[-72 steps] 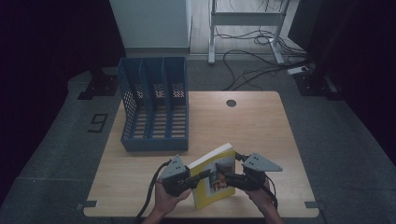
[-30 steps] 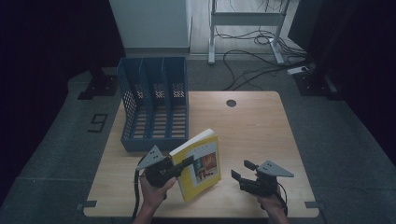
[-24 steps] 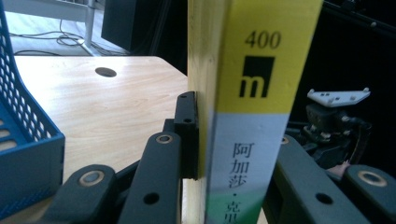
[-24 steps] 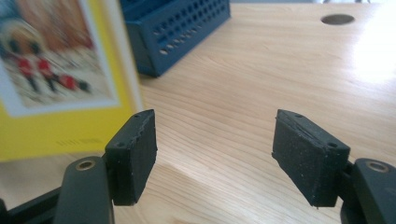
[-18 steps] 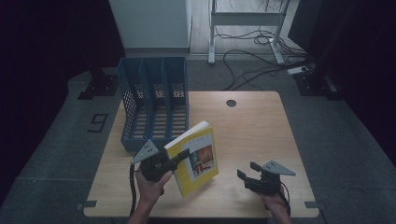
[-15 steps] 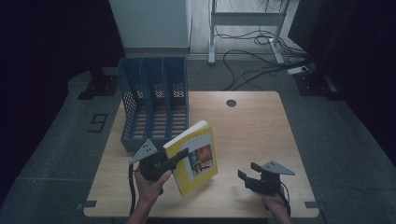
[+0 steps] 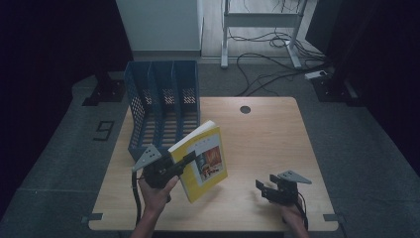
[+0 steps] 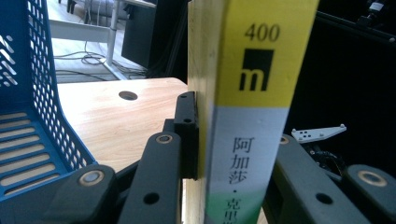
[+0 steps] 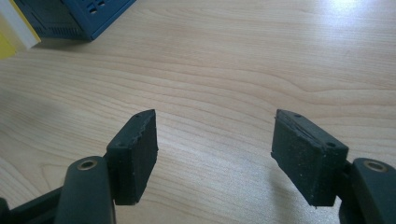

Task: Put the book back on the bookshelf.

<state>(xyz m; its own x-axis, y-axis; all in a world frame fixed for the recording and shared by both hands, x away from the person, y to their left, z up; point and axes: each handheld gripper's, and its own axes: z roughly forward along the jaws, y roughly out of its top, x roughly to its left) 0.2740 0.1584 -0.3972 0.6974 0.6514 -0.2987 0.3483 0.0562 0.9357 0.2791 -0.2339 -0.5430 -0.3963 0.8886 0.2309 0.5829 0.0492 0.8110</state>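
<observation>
A yellow book (image 7: 204, 159) with a picture on its cover is held up off the wooden table (image 7: 267, 139), tilted, just in front of the blue file rack (image 7: 163, 101). My left gripper (image 7: 184, 161) is shut on its spine edge. The left gripper view has the book's spine (image 8: 247, 107) upright between the jaws, yellow on top, white and green below, with the rack (image 8: 32, 112) at its left. My right gripper (image 7: 263, 187) rests low near the table's front right, open, nothing between its pads (image 9: 135, 149) over bare wood.
The blue rack has three slots and stands at the table's back left. A round cable hole (image 7: 245, 109) sits near the far edge. Beyond the table are desk legs and cables (image 7: 277, 44) on the floor. A corner of the book (image 9: 14, 32) appears at the right gripper view's top left.
The right gripper let go of the book and drew back to the front right. The left gripper carried the book up and leftward, toward the rack.
</observation>
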